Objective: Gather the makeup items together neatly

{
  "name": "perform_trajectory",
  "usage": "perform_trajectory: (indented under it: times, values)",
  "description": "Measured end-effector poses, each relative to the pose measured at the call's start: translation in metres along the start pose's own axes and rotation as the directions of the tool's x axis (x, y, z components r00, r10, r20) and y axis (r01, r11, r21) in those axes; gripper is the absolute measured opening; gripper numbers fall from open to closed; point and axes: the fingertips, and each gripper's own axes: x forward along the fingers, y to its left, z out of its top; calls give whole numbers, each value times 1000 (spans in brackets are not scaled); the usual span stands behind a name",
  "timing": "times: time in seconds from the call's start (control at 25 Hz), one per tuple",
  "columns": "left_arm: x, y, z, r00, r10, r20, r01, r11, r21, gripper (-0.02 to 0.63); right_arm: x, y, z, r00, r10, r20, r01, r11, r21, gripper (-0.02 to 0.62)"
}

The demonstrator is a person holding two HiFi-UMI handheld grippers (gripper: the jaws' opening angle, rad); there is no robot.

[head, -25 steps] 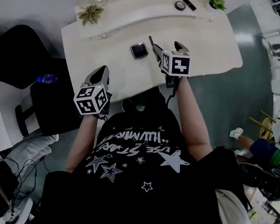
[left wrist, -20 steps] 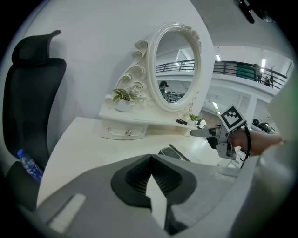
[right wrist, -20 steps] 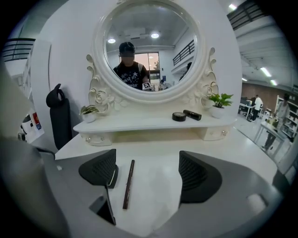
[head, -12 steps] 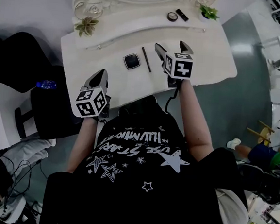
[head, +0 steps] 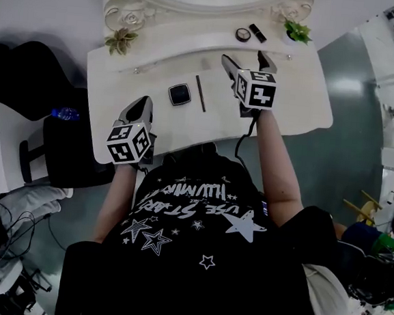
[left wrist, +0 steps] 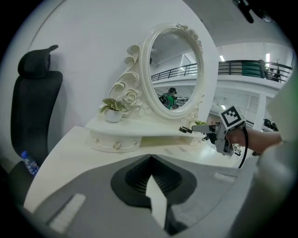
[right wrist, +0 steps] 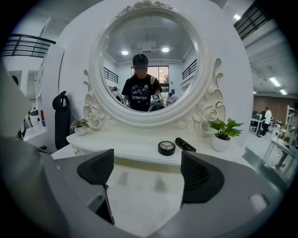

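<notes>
A white vanity table holds a square black compact with a thin dark pencil just right of it. On the raised back shelf lie a round compact and a black lipstick. My right gripper hovers open over the tabletop, pointing at the shelf items, with nothing between its jaws. My left gripper is shut and empty near the table's front left edge.
An ornate oval mirror rises behind the shelf. Small potted plants stand at the shelf's left end and right end. A black chair and a water bottle are left of the table.
My right gripper has moved away from the pencil and square compact, farther back toward the shelf. The left gripper has stayed at the front edge.
</notes>
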Motion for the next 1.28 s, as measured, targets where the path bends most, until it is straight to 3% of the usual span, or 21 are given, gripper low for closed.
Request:
perform_trajectory:
  times: [0.24, 0.68, 1.28]
  values:
    - [7, -9, 4, 999, 49, 16, -49, 999, -8, 0, 19, -16, 8, 1000, 31, -1, -31, 999, -14, 471]
    - [11, -21, 6, 987, 155, 30, -154, 987, -45, 0, 66, -35, 11, 993, 104, -64, -104, 995, 11, 391]
    - [20, -35, -4, 971, 237, 25, -234, 968, -93, 1, 102, -47, 3, 979, 116, -166, -118, 993, 0, 325]
